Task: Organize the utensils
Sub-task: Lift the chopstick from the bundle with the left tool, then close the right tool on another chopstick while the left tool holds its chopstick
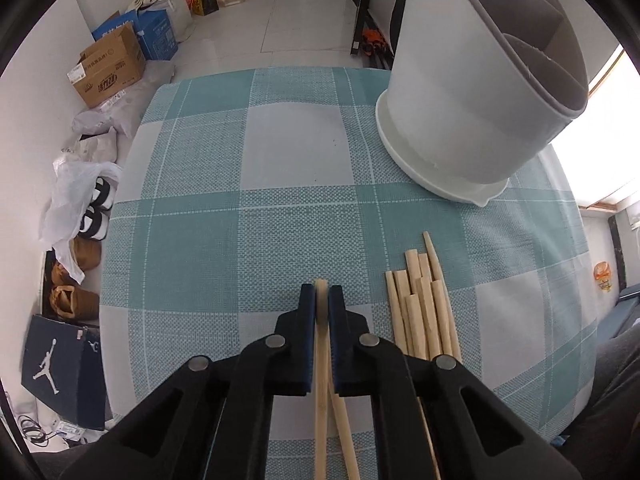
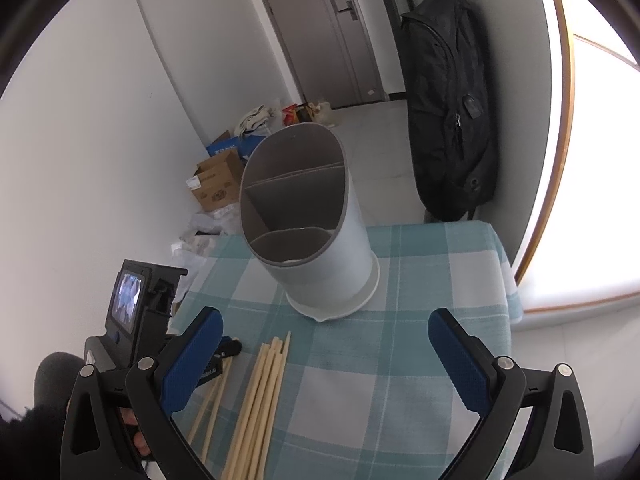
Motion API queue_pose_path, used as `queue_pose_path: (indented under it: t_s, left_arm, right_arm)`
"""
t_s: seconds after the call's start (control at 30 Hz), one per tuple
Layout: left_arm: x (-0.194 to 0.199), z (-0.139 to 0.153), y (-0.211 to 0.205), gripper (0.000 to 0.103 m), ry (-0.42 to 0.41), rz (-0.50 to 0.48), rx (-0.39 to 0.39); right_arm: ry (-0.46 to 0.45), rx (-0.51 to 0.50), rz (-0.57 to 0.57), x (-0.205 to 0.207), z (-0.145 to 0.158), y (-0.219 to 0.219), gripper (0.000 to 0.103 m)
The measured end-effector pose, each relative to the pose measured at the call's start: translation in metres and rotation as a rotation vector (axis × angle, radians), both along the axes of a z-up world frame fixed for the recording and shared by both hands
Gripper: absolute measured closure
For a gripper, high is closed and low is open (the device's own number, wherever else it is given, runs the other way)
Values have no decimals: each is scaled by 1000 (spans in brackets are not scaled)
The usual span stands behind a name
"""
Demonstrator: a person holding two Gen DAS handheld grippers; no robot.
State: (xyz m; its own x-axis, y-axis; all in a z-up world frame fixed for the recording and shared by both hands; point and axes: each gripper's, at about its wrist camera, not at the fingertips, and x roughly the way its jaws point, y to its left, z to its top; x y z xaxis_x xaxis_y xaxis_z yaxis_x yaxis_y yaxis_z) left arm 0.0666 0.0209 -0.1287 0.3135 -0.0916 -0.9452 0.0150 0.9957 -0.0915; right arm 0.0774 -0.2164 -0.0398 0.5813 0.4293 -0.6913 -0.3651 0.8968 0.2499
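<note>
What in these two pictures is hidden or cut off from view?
- Left wrist view: the lower ends of the gripped chopsticks are cut off by the picture's bottom edge.
- Left wrist view: the holder has its top cut by the edge.
- Right wrist view: the holder's compartment floors are hidden by its walls.

The left wrist view rides on the left hand-held gripper (image 1: 320, 300) and looks steeply down, close to the checked worktop (image 1: 288, 140). The right wrist view sits on the right hand-held gripper (image 2: 326, 348), tilted less, facing the utensil holder (image 2: 308, 216) and the door (image 2: 320, 32) behind it. Both share the holder, the worktop and the chopsticks (image 1: 424, 304) lying before the holder.
</note>
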Motion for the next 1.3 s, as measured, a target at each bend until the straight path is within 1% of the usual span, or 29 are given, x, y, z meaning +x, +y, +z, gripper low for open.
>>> queue_pose_path:
  t_s: [0.17, 0.33, 0.43, 0.53, 0.67, 0.73, 0.8, 0.9, 0.97, 1.03, 1.07, 1.1, 1.17, 1.2, 1.27, 1.3]
  left_arm:
    - [1, 6, 5, 101, -16, 30, -56]
    - [-5, 18, 12, 101, -59, 60, -102]
    - [-11, 30, 14, 101, -101, 80, -137]
    - [-19, 46, 19, 101, -167, 99, -175]
    - [-25, 60, 24, 101, -233, 119, -201]
    - [-31, 65, 25, 101, -247, 130, -228]
    - [-33, 67, 33, 101, -256, 144, -265]
    - [-35, 71, 47, 101, -286, 158, -300]
    - [-38, 75, 55, 101, -307, 160, -310]
    - [-41, 79, 61, 101, -326, 160, -311]
    - [-43, 80, 64, 101, -334, 161, -313]
    - [-44, 81, 66, 101, -341, 163, -318]
    - [-48, 83, 71, 101, -349, 165, -330]
    - [-49, 83, 74, 101, -353, 167, -334]
    - [-52, 84, 80, 101, -364, 172, -343]
    - [-54, 85, 82, 101, -370, 174, -349]
  right_arm:
    - [3, 4, -3, 0, 0, -1, 0]
    - [-4, -1, 3, -2, -1, 1, 0]
    - [6, 15, 17, -2, -4, 2, 0]
    - [44, 50, 42, -2, -9, 4, 0]
    - [122, 106, 87, -3, -17, 13, 16]
    - [158, 92, 108, -3, -21, 23, 21]
    - [207, 83, 135, -4, -27, 37, 30]
    - [279, 72, 179, -1, -36, 58, 38]
    - [313, 45, 220, 1, -42, 80, 40]
    - [351, 41, 253, 7, -49, 99, 41]
    - [386, 33, 259, 13, -55, 109, 44]
    - [423, 15, 251, 20, -63, 118, 50]
    - [484, -37, 251, 31, -78, 135, 58]
    - [503, -65, 247, 34, -84, 140, 63]
    - [550, -112, 257, 41, -95, 155, 68]
    - [568, -127, 270, 43, -100, 161, 68]
